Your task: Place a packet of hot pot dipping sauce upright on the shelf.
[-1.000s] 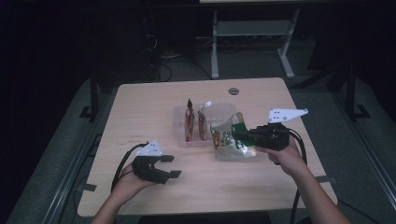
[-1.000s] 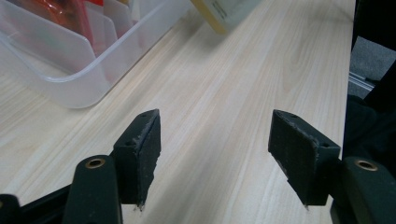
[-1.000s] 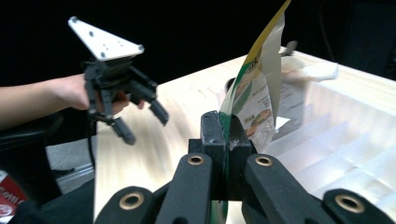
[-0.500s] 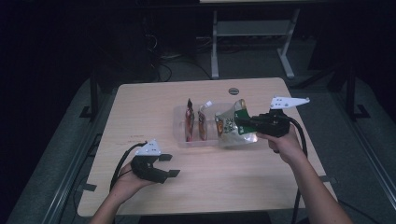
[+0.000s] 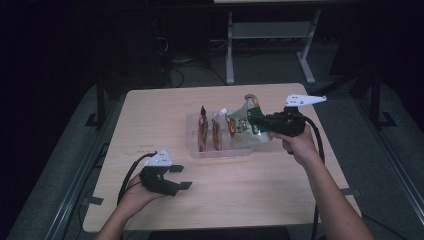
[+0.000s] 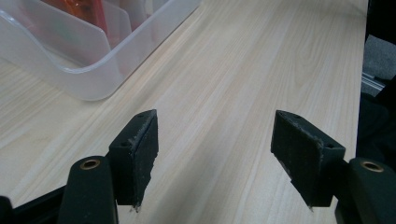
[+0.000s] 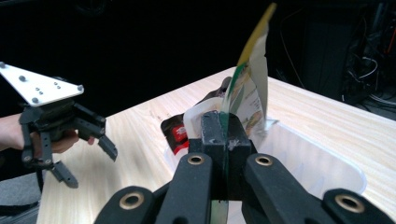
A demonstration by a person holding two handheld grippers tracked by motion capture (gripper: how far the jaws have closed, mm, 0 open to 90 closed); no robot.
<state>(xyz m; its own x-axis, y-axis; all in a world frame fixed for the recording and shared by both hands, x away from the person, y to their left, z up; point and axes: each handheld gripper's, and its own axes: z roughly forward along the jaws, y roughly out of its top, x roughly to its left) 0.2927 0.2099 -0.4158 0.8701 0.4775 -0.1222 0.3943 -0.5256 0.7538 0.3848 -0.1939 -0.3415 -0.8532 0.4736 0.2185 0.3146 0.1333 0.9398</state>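
Note:
A green and white snack bag [image 5: 242, 125] hangs upright over the right end of a clear plastic bin [image 5: 220, 152], and my right gripper [image 5: 257, 121] is shut on its edge. In the right gripper view the jaws [image 7: 224, 133] pinch the bag [image 7: 250, 88] above the bin [image 7: 317, 163]. Two red packets [image 5: 203, 131] stand in the bin's left slots. My left gripper [image 5: 182, 177] rests near the table's front left, open, with only bare wood between its pads [image 6: 140, 149].
The light wooden table [image 5: 160, 115] has free surface left of and in front of the bin. In the left gripper view the bin's corner [image 6: 88, 70] lies ahead to the left. Desk legs and cables stand on the dark floor beyond the table.
My right gripper has carried the snack bag away from the person and a little upward, from the bin's front right to over it. The left gripper has stayed in place.

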